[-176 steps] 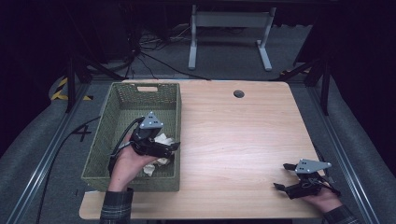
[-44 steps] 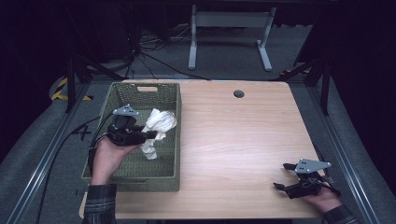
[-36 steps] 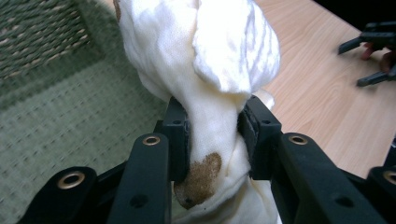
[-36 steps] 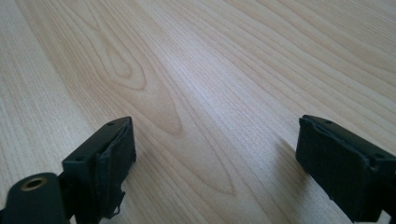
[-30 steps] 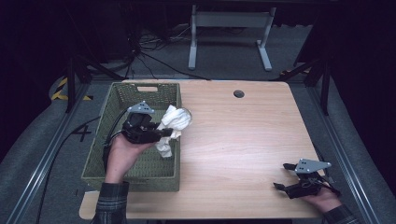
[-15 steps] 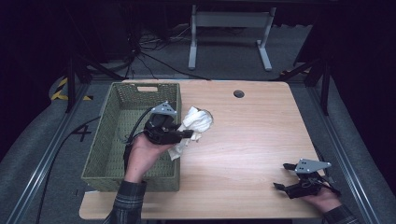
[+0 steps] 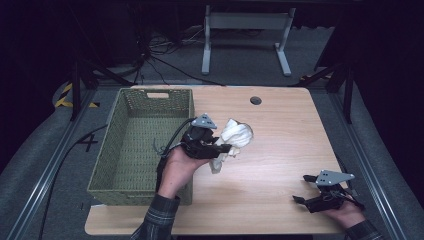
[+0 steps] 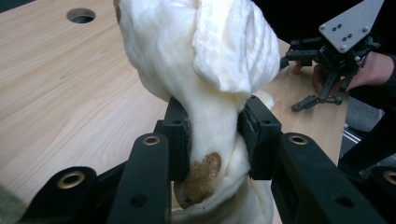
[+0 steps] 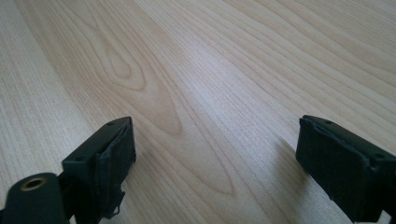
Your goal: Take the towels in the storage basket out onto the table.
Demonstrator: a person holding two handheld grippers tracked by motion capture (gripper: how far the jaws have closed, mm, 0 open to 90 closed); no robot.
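**Left gripper pinches cloth above table; right gripper rests spread**

Left gripper (image 7: 226, 148): jaws pressed onto a white cloth (image 7: 234, 138), pinching it at a narrowed neck. In the left gripper view, the gripper (image 8: 213, 133) has one black pad on each side of the cloth (image 8: 205, 70), fabric squeezed between them. Cloth bunches into a rounded mass past the jaws; more fabric hangs on the near side. A brown stain sits on the fabric just below the pinch.

Position, high view: cloth held off the surface, over the table (image 7: 280, 130), just right of the basket (image 7: 125, 150). Left hand (image 7: 176, 167) comes up from the bottom edge, plaid sleeve at the wrist, crossing the basket's right front corner. A black cable trails from the gripper into the basket.

Basket: green woven, rectangular, handle slot in the far wall, on the left part of the table.

Right gripper (image 7: 306, 189): near the front right corner of the table, well apart from the cloth, held by the right hand (image 7: 345, 212). Jaws spread wide; in the right gripper view (image 9: 215, 163), bare wood grain lies between the two pads, nothing gripped. It also appears in the left gripper view (image 8: 299, 79) beyond the cloth, low over the table.

Table: light wood, round cable hole (image 7: 256, 100) near the far edge.
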